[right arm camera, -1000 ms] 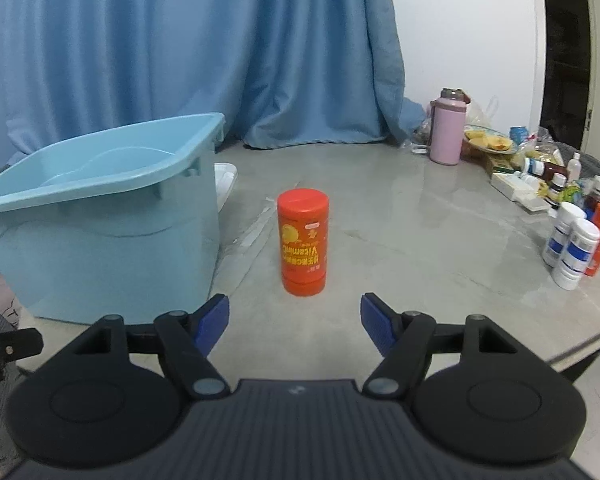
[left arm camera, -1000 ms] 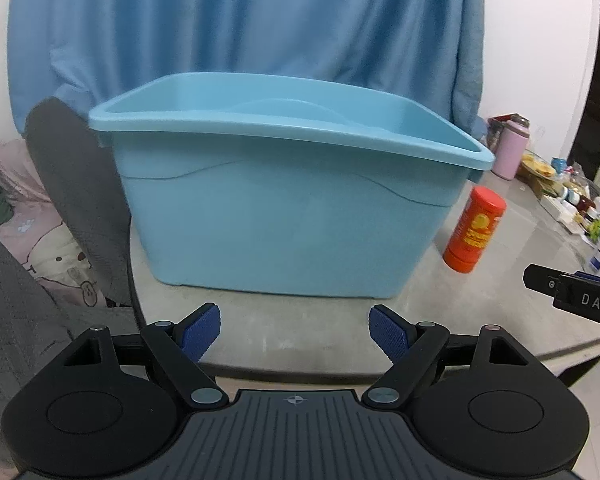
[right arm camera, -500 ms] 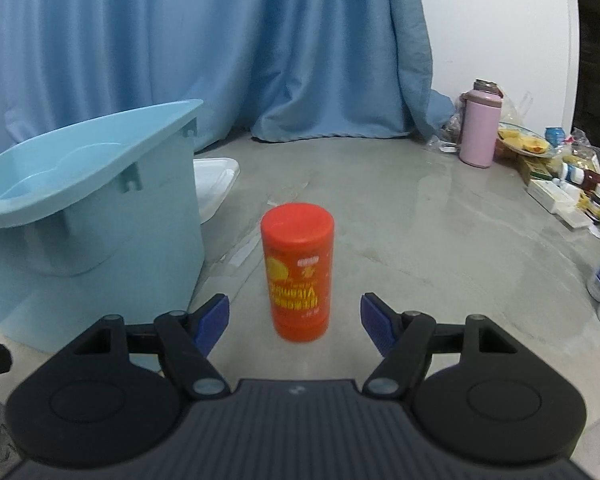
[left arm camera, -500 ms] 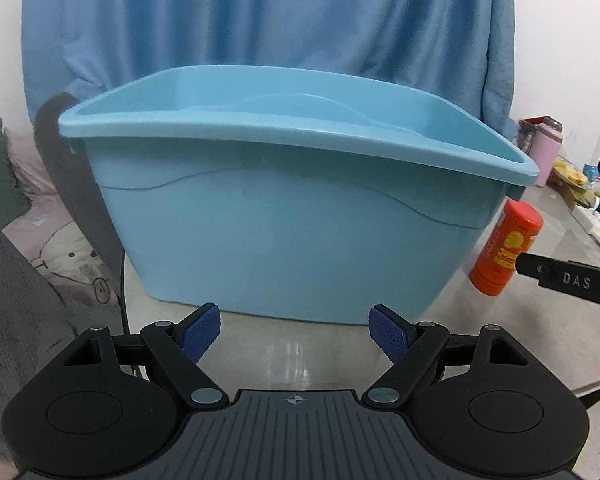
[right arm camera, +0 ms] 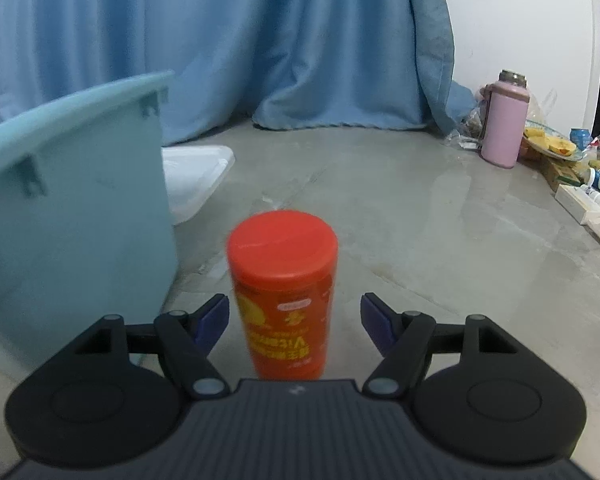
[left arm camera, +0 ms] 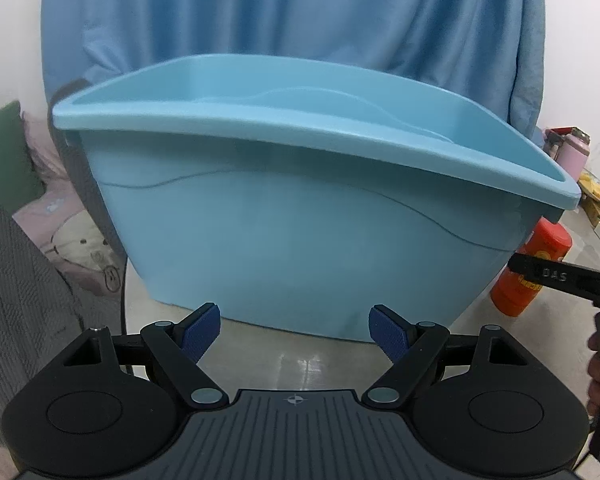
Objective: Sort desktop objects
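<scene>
**Orange tube stands between your right jaws, not yet gripped**

Your right gripper (right arm camera: 294, 320) is spread around the orange vitamin tube (right arm camera: 283, 300), which stands upright on the grey table (right arm camera: 440, 248), long axis vertical, at 12 o'clock from the fingers. Neither pad touches it: the left pad is just beside its wall, the right pad sits further off at 3 o'clock, so the tube is off-centre toward your left finger. Nudge the gripper toward 9 o'clock before closing, or the nearer pad will likely push the tube askew.

Your left gripper (left arm camera: 296, 330) is released and empty, facing the side wall of the blue bin (left arm camera: 300, 232) at 12 o'clock. From there the tube shows at 2 o'clock, past the bin's corner, so your right hand is plainly the nearer one. The bin lies at 9 o'clock of the tube, just beside it.
</scene>
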`<action>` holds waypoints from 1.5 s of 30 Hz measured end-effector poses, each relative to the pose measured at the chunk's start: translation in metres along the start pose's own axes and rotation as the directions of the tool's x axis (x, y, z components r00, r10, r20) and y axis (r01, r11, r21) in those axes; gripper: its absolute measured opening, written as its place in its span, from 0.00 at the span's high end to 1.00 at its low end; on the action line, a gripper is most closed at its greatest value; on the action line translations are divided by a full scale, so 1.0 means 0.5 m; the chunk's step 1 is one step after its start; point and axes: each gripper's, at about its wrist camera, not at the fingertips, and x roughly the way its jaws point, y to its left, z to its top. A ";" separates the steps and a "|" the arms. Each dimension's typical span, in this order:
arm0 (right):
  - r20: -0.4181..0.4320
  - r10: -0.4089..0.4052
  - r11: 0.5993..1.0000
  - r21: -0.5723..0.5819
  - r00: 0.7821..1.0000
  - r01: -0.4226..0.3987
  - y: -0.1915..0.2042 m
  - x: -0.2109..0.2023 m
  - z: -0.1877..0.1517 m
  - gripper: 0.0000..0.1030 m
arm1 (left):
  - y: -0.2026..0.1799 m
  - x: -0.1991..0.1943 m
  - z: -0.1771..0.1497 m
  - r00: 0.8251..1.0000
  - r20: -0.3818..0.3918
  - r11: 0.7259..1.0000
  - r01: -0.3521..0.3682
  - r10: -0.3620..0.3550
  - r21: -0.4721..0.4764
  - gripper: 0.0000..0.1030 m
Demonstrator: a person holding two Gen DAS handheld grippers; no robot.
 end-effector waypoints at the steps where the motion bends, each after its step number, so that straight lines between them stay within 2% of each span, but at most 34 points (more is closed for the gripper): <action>1: -0.005 0.005 1.000 0.001 1.000 -0.005 -0.002 0.005 0.000 0.30 | -0.001 0.001 0.001 1.000 -0.001 1.000 0.000 0.000 -0.001 0.19; 2: -0.010 0.015 1.000 0.002 1.000 -0.015 -0.003 0.008 0.000 0.35 | -0.003 0.001 0.001 1.000 -0.002 1.000 0.001 -0.001 -0.001 0.19; 3: -0.014 0.024 1.000 0.003 1.000 -0.024 -0.005 0.012 0.000 0.48 | -0.004 0.002 0.002 1.000 -0.003 1.000 0.001 -0.001 -0.002 0.19; 4: -0.011 0.021 1.000 0.003 1.000 -0.021 -0.004 0.012 0.000 0.52 | 0.000 0.002 0.002 1.000 -0.003 1.000 0.003 -0.003 0.000 0.19; 14: 0.002 0.005 1.000 -0.008 1.000 -0.005 0.004 -0.035 -0.005 0.52 | 0.018 -0.019 -0.009 1.000 0.013 1.000 0.014 -0.014 -0.001 0.19; 26: 0.042 -0.048 0.999 0.015 0.998 0.047 0.034 -0.156 -0.031 0.52 | 0.049 -0.076 -0.028 0.995 0.055 0.996 0.083 -0.085 0.045 0.19; 45: 0.072 -0.105 0.993 0.060 0.992 0.101 0.159 -0.384 -0.125 0.52 | 0.200 -0.212 -0.072 0.981 0.052 0.977 0.178 -0.185 0.115 0.19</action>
